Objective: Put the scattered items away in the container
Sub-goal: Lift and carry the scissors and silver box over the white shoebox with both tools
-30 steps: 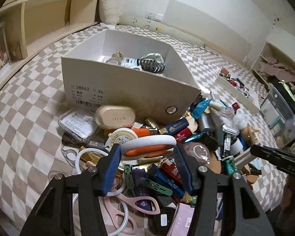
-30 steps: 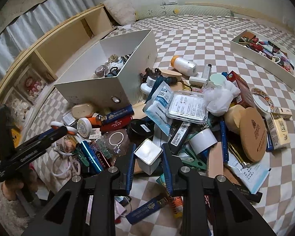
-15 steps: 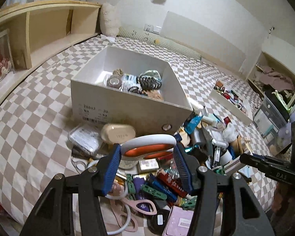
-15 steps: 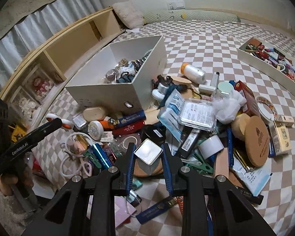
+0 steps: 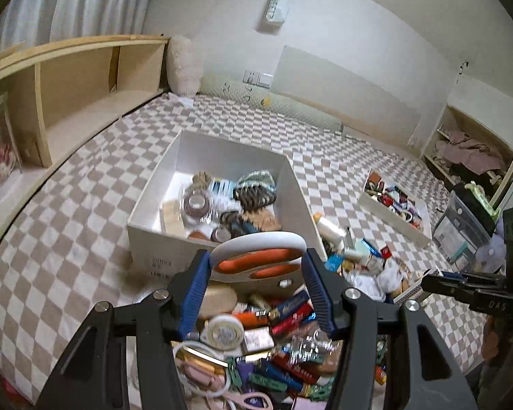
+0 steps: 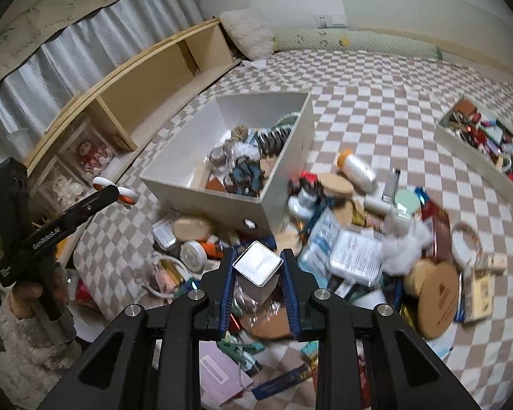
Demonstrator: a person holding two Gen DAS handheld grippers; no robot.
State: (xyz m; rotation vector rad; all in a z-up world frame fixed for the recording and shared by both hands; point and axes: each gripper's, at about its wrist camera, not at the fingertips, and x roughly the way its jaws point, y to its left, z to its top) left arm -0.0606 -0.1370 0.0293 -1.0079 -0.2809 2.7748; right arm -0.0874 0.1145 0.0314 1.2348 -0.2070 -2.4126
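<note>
I have the left gripper [image 5: 258, 264] clamped across a white-and-orange scissors handle [image 5: 256, 258] and the right gripper [image 6: 258, 271] squeezed on a small silver square tin [image 6: 258, 270], both held in the air over the pile of clutter [image 6: 342, 256], with the white box [image 5: 160, 212] just beyond. My worry with the tin is its slick metal sides: the pads grip only two faces, so a jolt or a tilt on the way over could let it slide out and drop back into the heap. The scissors are held by the handle loop alone, and I cannot see the blades, so I judge they may swing or snag on the near wall of the box as I cross it. That wall stands between both loads and the inside, where hair ties and jars [image 5: 222, 201] already crowd the floor. A second tray [image 6: 461, 143] of small things lies well apart on the checked blanket [image 5: 85, 222].
</note>
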